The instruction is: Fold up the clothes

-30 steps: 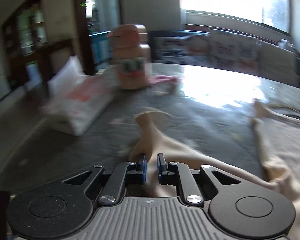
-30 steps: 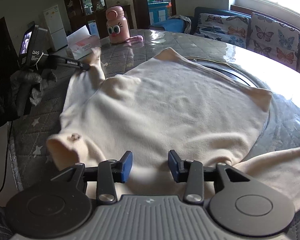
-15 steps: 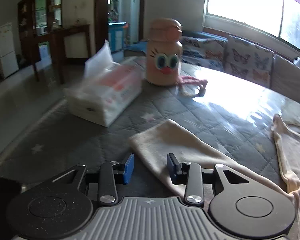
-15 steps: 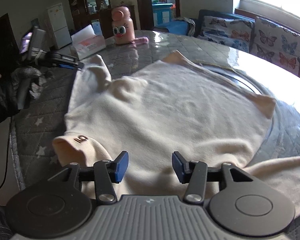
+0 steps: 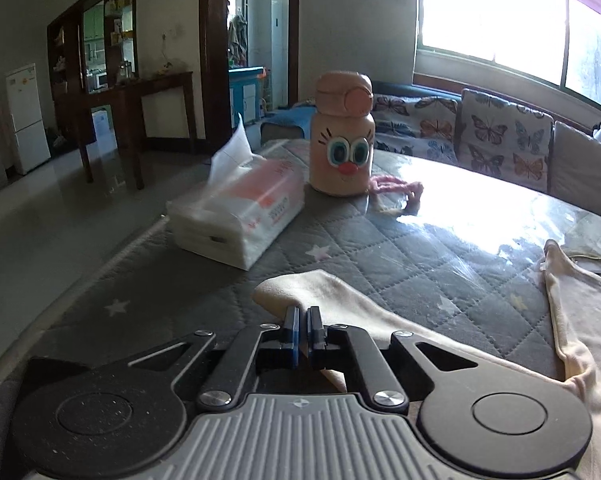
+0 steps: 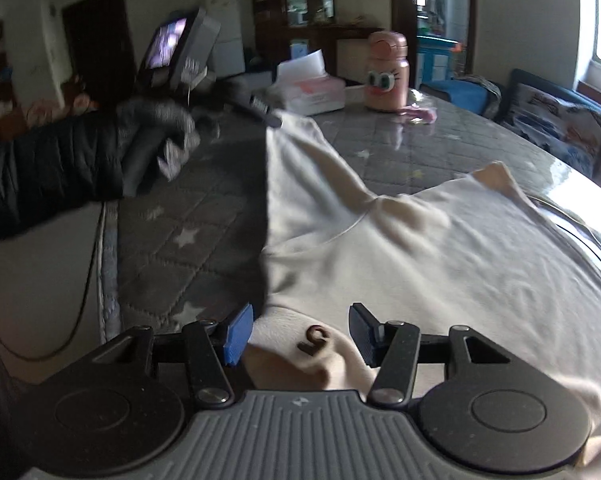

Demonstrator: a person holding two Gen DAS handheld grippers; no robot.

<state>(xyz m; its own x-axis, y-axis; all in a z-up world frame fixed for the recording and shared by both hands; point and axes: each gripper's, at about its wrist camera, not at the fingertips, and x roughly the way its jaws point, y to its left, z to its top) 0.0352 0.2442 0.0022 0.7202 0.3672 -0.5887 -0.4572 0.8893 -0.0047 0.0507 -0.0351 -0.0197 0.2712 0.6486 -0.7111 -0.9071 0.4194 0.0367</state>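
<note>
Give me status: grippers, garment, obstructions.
Left hand-held gripper shut on sleeve cuff. Right hand-held gripper open over cream top, pads not pressing. Tissue pack and bottle beyond the sleeve, clear.

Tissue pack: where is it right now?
Left wrist view: the tissue pack lies left of centre on the grey table cover, just left of the pink bottle.
</note>
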